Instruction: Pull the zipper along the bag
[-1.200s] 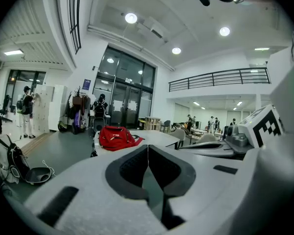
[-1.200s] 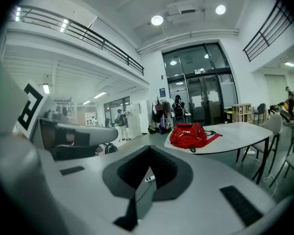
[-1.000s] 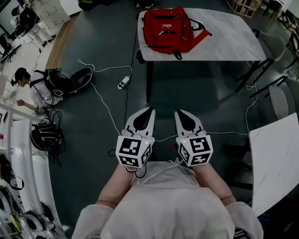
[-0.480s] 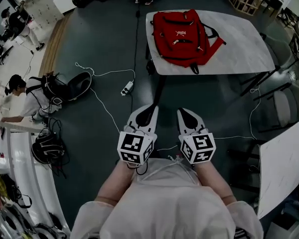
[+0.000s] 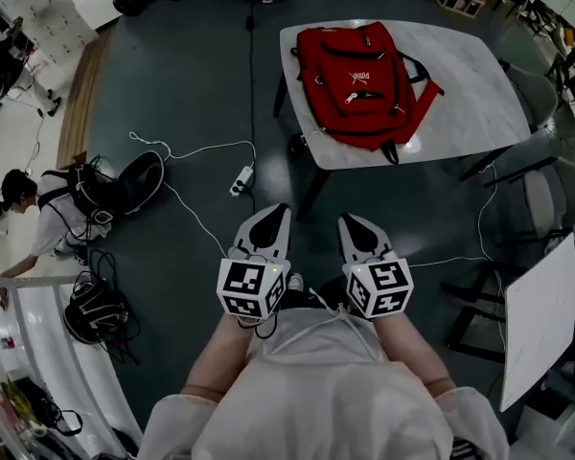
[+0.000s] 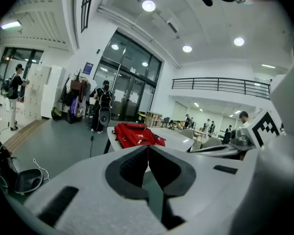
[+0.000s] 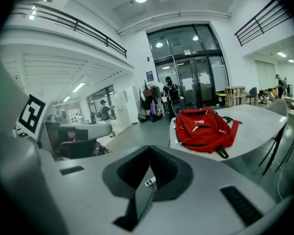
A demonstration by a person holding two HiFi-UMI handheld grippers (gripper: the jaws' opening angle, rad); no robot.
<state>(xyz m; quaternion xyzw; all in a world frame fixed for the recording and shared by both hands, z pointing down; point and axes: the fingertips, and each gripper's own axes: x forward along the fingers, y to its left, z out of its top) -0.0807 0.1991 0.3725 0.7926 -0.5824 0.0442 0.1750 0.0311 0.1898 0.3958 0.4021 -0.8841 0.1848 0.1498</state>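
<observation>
Left tongs [image 5: 274, 214] and right tongs [image 5: 351, 223] were both pressed together, pinching nothing. They were held side by side, low in front of the person's body, above the dark floor. The red bag [image 5: 359, 84] lay flat on the pale surface [image 5: 460, 75] ahead, well apart from both tongs, its straps at the near edge.
</observation>
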